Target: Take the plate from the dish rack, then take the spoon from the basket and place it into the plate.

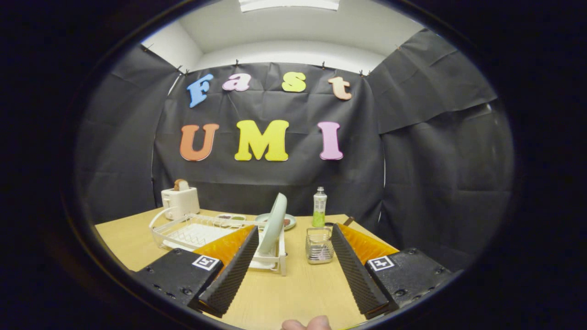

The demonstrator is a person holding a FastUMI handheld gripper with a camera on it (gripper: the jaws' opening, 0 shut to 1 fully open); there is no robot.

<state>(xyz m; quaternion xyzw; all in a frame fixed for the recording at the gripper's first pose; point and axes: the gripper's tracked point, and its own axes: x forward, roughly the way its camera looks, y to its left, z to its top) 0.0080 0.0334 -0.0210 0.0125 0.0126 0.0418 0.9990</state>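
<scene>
Both jaws spread wide, facing plate (pixel 274 223).

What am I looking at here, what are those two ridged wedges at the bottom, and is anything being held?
This is a fisheye picture from a camera riding on a hand-held gripper, looking forward along it. The two ridged wedges are its fingers, spread open with nothing between them but bare wooden table. At the bottom is a fingertip of the person carrying it. Just beyond the fingers stands a white dish rack with a pale plate upright on edge in it. Beside the rack is a small wire basket; I cannot make out what is in it. Further back are a toaster with bread in it, a flat plate and a small bottle.
</scene>
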